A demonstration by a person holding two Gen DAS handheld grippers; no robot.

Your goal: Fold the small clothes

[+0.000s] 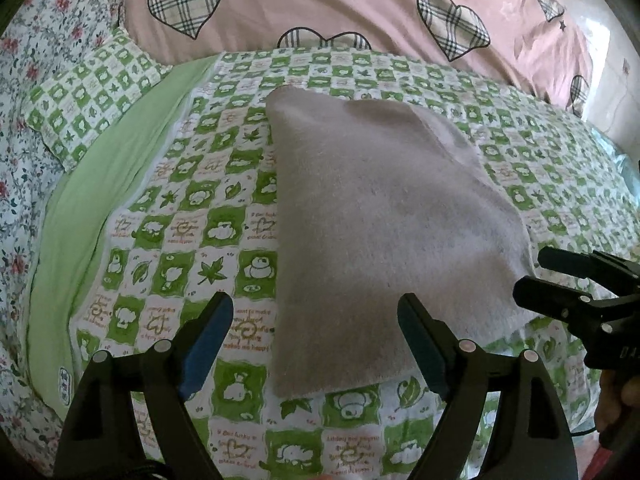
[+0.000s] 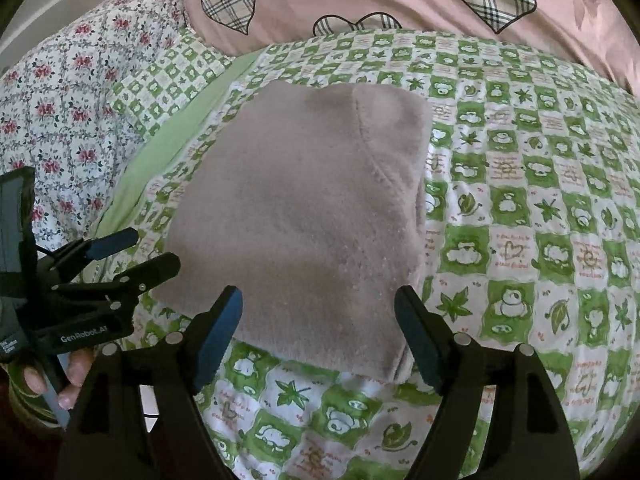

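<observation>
Cloth point(image 1: 384, 232), soft, grey and folded, lies on the bed point(image 1: 180, 216) just ahead of our left hand-held gripper point(image 1: 316, 344) and right hand-held gripper point(image 2: 318, 340), both wide and empty, its long side running away from us.

Green-and-white checked bedsheet point(image 1: 192, 216) with frog and leaf motifs; pink quilt point(image 1: 360, 8) with plaid hearts at twelve o'clock; floral pillow point(image 2: 68, 92) at ten o'clock beside it.
</observation>
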